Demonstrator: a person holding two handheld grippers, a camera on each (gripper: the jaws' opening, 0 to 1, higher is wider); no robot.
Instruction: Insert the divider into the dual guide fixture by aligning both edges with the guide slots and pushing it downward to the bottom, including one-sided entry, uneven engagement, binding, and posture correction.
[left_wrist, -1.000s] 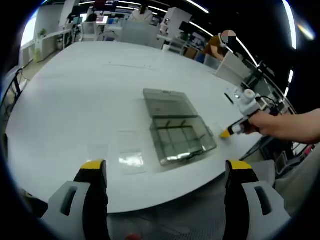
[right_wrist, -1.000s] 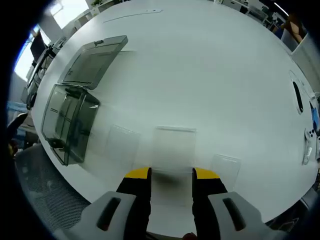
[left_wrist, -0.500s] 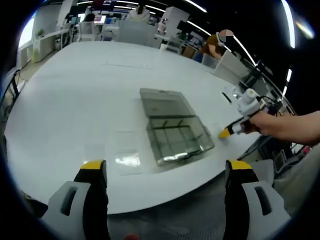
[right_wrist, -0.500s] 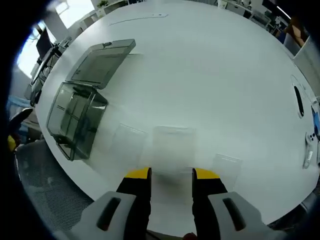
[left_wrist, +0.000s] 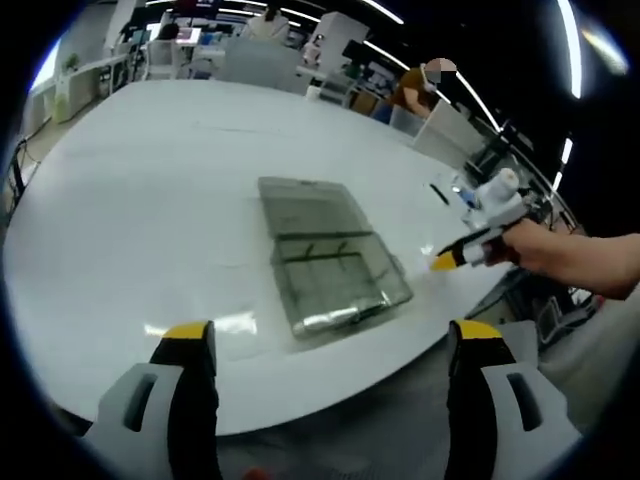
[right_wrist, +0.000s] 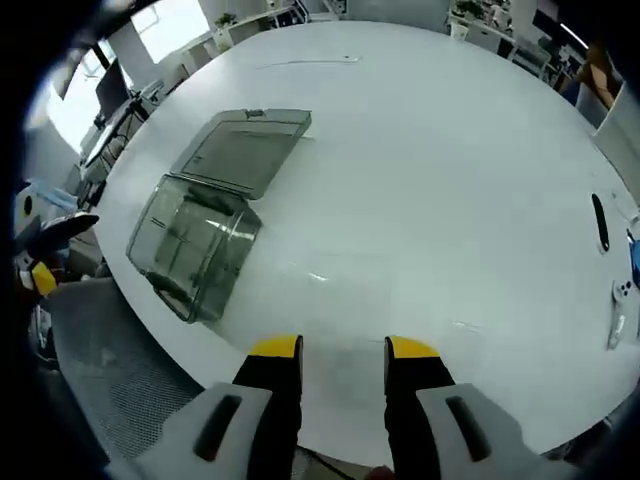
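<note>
A smoky clear box (right_wrist: 195, 245), its lid flat open, sits near the white counter's (right_wrist: 430, 170) edge, ready for loading. The left gripper (left_wrist: 330, 345) hovers wide apart, empty. The right gripper (right_wrist: 342, 348) has lifted a clear divider (right_wrist: 345, 300) that lay flat a second ago; its jaws stand narrow, seemingly clamping it.
</note>
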